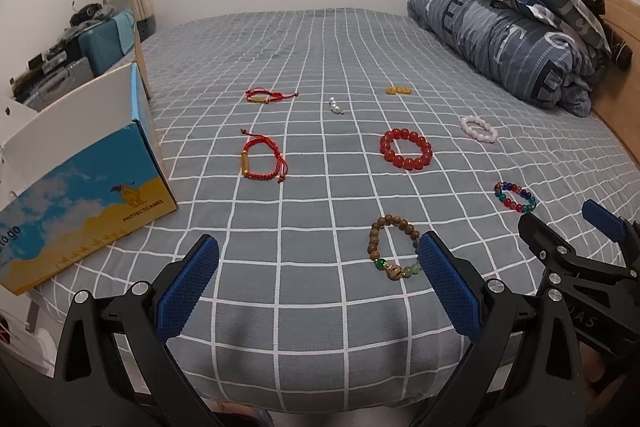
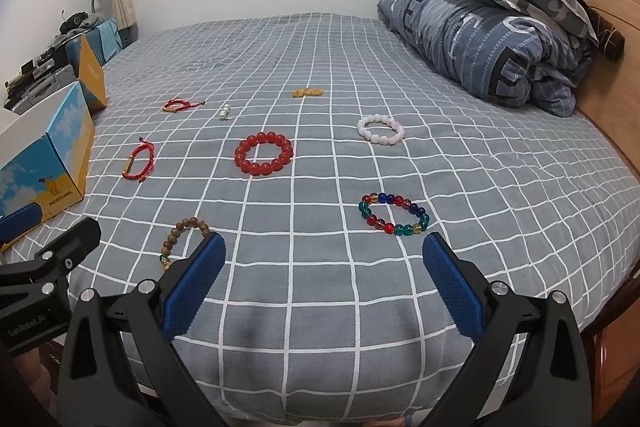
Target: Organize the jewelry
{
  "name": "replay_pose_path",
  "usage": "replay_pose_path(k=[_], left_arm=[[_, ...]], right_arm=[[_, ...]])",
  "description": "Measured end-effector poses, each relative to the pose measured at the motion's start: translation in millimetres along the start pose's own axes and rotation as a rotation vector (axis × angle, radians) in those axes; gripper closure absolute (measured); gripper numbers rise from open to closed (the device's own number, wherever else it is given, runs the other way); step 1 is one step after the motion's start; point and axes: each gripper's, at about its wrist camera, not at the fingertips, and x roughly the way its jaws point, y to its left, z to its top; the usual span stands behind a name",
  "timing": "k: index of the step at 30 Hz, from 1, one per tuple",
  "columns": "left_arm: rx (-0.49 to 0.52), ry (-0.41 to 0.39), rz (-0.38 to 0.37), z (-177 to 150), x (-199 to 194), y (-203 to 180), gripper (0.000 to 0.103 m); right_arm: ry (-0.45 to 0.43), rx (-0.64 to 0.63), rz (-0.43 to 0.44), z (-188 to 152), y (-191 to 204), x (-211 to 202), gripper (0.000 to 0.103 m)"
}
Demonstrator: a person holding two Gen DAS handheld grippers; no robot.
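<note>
Several bracelets lie spread on the grey checked bed sheet (image 1: pixel 312 47). Nearest is a brown wooden bead bracelet (image 1: pixel 394 251) with green beads, just beyond my left gripper (image 1: pixel 318 255), which is open and empty. A multicoloured glass bead bracelet (image 2: pixel 394 213) lies just ahead of my right gripper (image 2: pixel 324 255), also open and empty. Further back are a red bead bracelet (image 2: pixel 264 153), a white bead bracelet (image 2: pixel 380 129), two red cord bracelets (image 1: pixel 262 159) (image 1: pixel 266 95), a small pearl piece (image 1: pixel 336 105) and an amber piece (image 1: pixel 398 91). An open blue and yellow cardboard box (image 1: pixel 88 195) stands at the left.
A folded blue quilt with pillows (image 2: pixel 488 39) is stacked at the right against a wooden headboard (image 2: pixel 612 67). Suitcases and clutter (image 1: pixel 80 43) sit beyond the bed's left edge by a curtain. My right gripper's frame (image 1: pixel 580 255) shows at the right of the left wrist view.
</note>
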Motion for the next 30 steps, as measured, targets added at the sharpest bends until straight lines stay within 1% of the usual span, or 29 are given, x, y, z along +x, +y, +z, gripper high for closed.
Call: replay_pose_path(k=[13, 30], left_arm=[[0.001, 0.021, 0.009, -2.6, 6.4, 0.5, 0.006], [0.004, 0.025, 0.009, -5.5, 8.0, -1.8, 0.006]], right_arm=[[0.005, -0.007, 0.000, -1.0, 1.5, 1.0, 0.008], [0.010, -0.005, -0.004, -2.2, 0.6, 2.5, 0.008]])
